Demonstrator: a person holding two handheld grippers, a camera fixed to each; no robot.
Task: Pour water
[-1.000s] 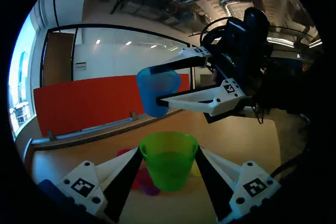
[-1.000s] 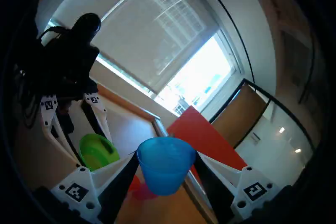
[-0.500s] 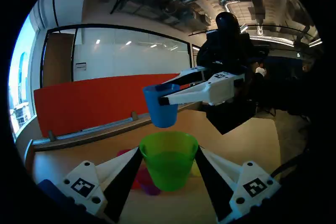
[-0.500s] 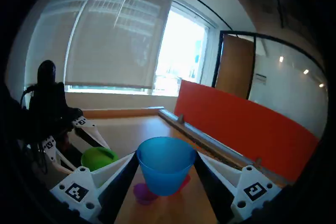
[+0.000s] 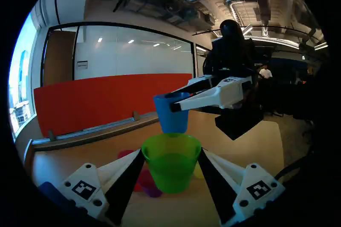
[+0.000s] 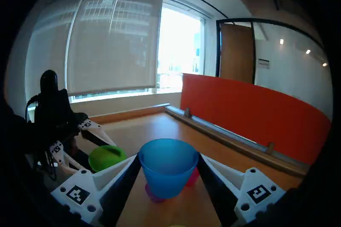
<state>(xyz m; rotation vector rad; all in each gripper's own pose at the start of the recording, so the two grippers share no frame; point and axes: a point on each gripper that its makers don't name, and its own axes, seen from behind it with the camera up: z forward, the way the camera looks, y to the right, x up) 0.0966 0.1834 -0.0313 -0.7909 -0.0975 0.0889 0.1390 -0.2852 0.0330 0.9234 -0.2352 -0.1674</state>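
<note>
The left gripper (image 5: 171, 155) squeezed the green cup (image 5: 171, 171) from both sides, above the tabletop (image 5: 243, 137). The right gripper (image 6: 168, 158) squeezed the blue cup (image 6: 168, 175) the same way. That cup stood straight, just behind the green one and a bit higher. To pour well, I think the green cup should be kept level while the blue rim comes over it and tips slowly. The green cup maybe had water low inside. The blue cup's inside was hard to see. Small cups (image 5: 145, 182) below were partly hidden.
</note>
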